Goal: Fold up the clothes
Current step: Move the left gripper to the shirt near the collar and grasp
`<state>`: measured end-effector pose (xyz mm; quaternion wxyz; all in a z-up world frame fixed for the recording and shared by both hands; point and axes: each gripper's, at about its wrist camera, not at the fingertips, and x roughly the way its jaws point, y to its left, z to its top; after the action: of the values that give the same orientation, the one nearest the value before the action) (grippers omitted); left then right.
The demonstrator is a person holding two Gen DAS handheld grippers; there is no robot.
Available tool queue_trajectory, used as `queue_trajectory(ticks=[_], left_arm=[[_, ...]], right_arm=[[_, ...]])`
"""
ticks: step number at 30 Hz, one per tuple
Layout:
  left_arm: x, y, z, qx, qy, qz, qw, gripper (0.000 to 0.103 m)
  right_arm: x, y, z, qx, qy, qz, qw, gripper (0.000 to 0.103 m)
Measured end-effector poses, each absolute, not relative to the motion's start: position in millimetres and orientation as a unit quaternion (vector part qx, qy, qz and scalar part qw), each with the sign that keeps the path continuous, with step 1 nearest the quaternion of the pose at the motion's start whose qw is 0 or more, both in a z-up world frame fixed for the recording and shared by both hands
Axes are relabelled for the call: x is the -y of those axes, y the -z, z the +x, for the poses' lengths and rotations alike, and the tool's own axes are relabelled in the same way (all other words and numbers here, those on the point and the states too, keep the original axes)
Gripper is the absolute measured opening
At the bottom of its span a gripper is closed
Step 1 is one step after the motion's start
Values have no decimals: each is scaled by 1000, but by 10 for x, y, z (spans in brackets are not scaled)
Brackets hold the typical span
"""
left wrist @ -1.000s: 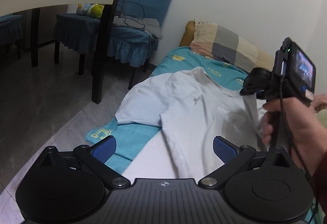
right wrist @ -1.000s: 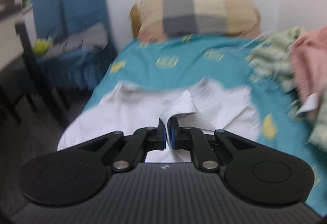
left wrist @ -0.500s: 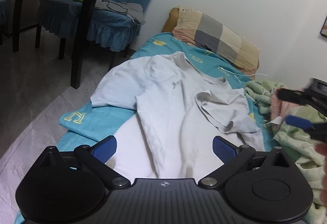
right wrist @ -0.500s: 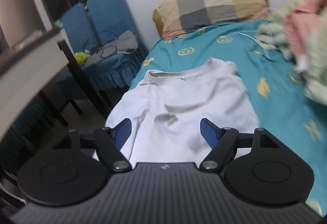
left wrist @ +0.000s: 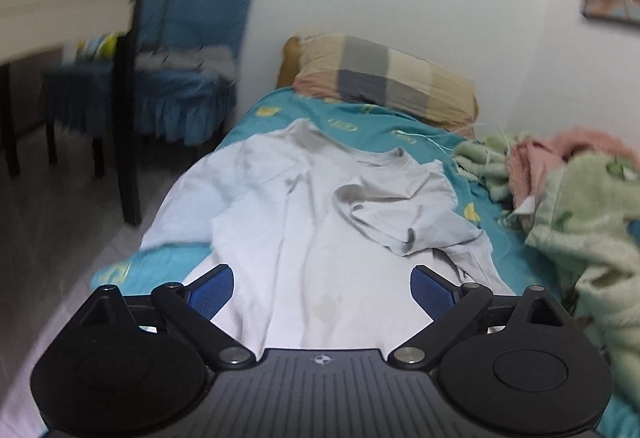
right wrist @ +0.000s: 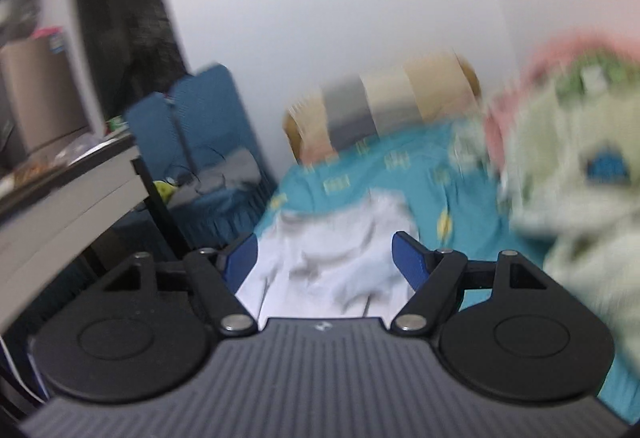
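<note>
— While the white T-shirt (left wrist: 320, 222) is laid out on the teal bed sheet (left wrist: 360, 118), how much can be counted as folded?

— Only a start: one sleeve (left wrist: 384, 214) is seen turned in over the chest; the other sleeve and the body are judged still to be done.

— And what is held?

— Nothing. The left gripper (left wrist: 322, 284) is spread wide above the hem, and the right gripper (right wrist: 324, 256) is likewise parted and empty. A heap of other clothes (left wrist: 580, 198) is left waiting alongside.
</note>
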<state>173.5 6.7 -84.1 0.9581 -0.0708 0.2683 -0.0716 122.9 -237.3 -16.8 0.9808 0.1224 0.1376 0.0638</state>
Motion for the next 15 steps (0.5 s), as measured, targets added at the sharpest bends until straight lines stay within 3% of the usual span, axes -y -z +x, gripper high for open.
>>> queue_trajectory(ticks=[2,9,14,15], left_arm=[[77,866,1970,-262,77,-70,960,96],[363,1179,3272,-289,40,-53,955,95],[580,1412,4020,-319,66,-45,945,84],[657,1466,4119,-328,74,-33,941,75]], right_arm=[[2359,202,1218,-115,-58,89,988,76],[2638,425,1440,-167,-50,123,977,76],[2874,592,1661,-187,-45,178,965,76],[2914,622,1696,-192,-44,187,962,76]])
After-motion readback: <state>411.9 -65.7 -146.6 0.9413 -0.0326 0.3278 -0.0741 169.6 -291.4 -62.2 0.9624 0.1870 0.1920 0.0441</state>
